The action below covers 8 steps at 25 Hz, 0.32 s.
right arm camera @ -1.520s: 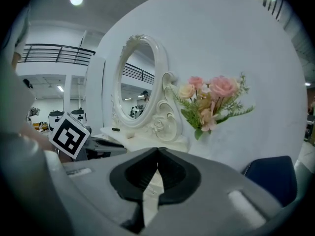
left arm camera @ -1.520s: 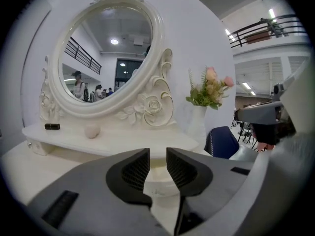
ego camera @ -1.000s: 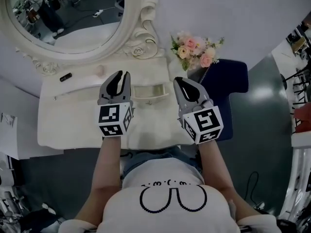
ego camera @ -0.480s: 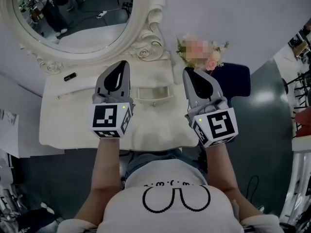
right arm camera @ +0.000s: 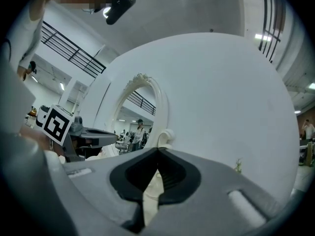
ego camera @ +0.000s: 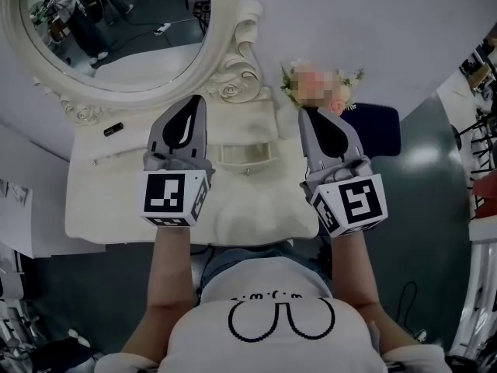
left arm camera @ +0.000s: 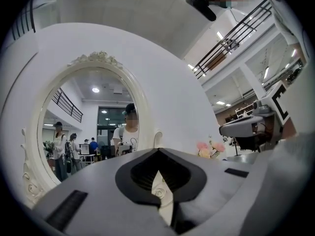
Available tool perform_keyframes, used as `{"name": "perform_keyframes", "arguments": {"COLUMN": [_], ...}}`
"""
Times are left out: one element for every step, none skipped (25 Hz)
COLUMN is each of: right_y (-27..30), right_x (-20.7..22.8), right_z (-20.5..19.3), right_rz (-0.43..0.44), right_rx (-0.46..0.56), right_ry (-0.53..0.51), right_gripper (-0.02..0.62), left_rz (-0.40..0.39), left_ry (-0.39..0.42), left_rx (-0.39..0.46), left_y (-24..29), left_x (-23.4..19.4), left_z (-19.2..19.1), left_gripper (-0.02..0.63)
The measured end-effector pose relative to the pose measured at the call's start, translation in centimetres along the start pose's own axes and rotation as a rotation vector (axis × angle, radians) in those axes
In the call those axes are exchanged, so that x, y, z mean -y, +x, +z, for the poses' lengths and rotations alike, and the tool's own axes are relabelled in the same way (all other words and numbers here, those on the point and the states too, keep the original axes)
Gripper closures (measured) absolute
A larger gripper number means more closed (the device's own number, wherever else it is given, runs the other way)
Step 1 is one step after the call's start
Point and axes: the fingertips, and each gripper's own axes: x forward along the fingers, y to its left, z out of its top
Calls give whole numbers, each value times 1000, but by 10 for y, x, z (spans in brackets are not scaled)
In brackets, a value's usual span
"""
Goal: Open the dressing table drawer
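Tabletop (ego camera: pixel 116 208), drawer (ego camera: pixel 245 155) between left tool (ego camera: pixel 196 101), right tool (ego camera: pixel 307 115)

The person wears a white shirt (ego camera: pixel 279 340) with short sleeves and a black loopy drawing. Blue jeans (ego camera: pixel 247 258) show just above the shirt. The left gripper (ego camera: pixel 197 101) and right gripper (ego camera: pixel 306 113) are grey with black jaws. Each has a white cube (ego camera: pixel 175 199) with black squares.

The desk (ego camera: pixel 101 208) is painted cream, smooth with a soft sheen, and the carved mirror frame (ego camera: pixel 233 68) looks glossier. The left claw (ego camera: pixel 196 101) and right claw (ego camera: pixel 305 113) look like matt grey plastic, with black ribbed pads (left arm camera: pixel 142 173) inside. The navy seat (ego camera: pixel 380 130) looks like cloth, and the grey floor (ego camera: pixel 419 208) shines.
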Motion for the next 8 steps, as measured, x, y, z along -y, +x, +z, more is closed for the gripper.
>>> {"name": "perform_keyframes", "arguments": {"right_y": [0,0,0,0,-1,-1,-1,-2], "right_x": [1,2,3,3,3,3,2,2], "right_z": [0,1,1,1,2,2,2,2], "right_rz": [-5,-9,-11,-12,-12,-10,-9,-8], "right_rx": [2,2,3,5,7,8,10,11], "right_ry": [1,0,-2,-4,-6,-8,-10,-12], "right_gripper": [597,597,597,597,597,597,597,597], "left_rz": [-2,-5,-8,-11,-14,-18,-21,-25], "left_ry": [4,8,10,11,11,9,6,3], "left_rx": [3,5,7,8,8,8,7,6], "left_y": [1,1,2,3,3,3,3,3], "left_x": [0,1,2,2,3,4,5,5], "left_z": [1,2,3,3,3,3,3,3], "left_gripper": [609,609,609,609,609,609,609,609]}}
